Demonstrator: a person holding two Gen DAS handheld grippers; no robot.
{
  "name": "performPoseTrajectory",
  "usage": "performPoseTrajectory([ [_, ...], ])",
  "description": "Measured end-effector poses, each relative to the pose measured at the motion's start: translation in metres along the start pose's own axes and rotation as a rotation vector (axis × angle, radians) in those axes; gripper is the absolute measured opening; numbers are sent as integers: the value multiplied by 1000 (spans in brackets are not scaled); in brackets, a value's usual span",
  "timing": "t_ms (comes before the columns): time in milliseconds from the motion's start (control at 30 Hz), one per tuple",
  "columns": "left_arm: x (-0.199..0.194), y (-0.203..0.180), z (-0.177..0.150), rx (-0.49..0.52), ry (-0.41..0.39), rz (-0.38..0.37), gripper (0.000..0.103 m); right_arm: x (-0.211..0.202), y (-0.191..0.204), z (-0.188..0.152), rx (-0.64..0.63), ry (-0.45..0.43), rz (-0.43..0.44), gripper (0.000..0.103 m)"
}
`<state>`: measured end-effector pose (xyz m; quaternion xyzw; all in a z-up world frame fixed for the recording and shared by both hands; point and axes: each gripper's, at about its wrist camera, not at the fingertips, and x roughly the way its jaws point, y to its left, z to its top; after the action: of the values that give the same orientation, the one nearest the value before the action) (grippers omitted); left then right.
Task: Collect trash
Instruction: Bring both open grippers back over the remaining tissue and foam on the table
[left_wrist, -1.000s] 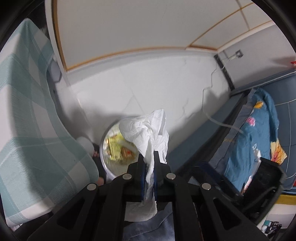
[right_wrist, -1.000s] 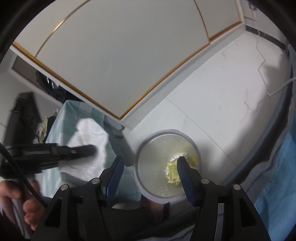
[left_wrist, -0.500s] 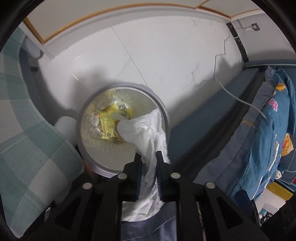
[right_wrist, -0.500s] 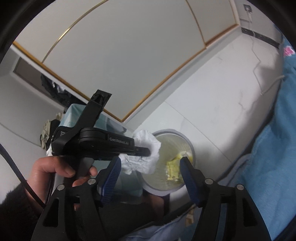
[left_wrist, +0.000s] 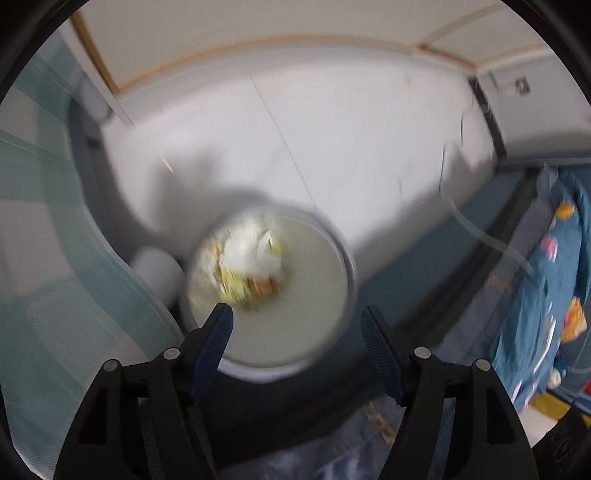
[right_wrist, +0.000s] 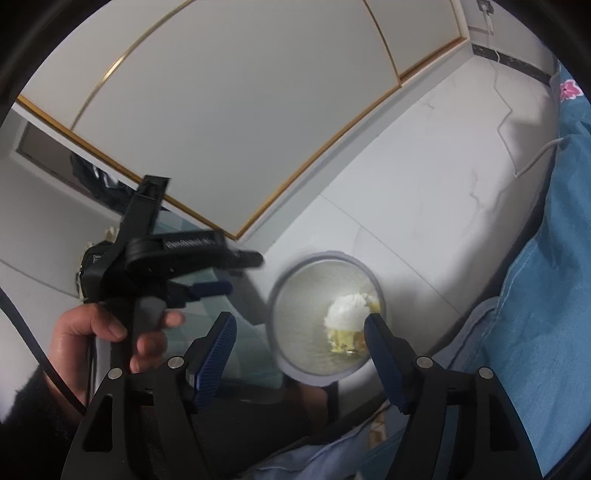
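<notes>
Operator: Tissue (left_wrist: 253, 251) status?

Technician: Released. Half a second ago the left tongs (left_wrist: 297, 330) clamped it above the trash bin (left_wrist: 347, 258); now it lies inside, on the yellow wrappers (left_wrist: 236, 288), centre of frame.

Operator: Tongs state?

Technician: Left tongs spread wide and empty over the bin rim. Right tongs (right_wrist: 300, 345) also spread and empty, lower centre of frame, framing the bin.

Operator: Task effect?

Technician: This item is judged deposited. Both tongs are free for further trash.
</notes>
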<state>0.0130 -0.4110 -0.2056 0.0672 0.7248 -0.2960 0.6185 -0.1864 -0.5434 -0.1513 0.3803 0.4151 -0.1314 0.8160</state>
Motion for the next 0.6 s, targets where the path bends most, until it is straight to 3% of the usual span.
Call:
performPoseTrajectory([
  [200,-71,31,4,-105,-241,-58,68,-16,33,9,-67,-60,20,77],
  [300,-113,40,-5,-96,-375,-50,68,-21,56,16,-113,-91,40,78],
  [433,-180,60,-26,-100,-565,27,68,-31,95,24,-198,-152,69,82],
  [600,-240,95,-56,-112,-729,93,68,-41,159,31,-317,-212,147,87],
])
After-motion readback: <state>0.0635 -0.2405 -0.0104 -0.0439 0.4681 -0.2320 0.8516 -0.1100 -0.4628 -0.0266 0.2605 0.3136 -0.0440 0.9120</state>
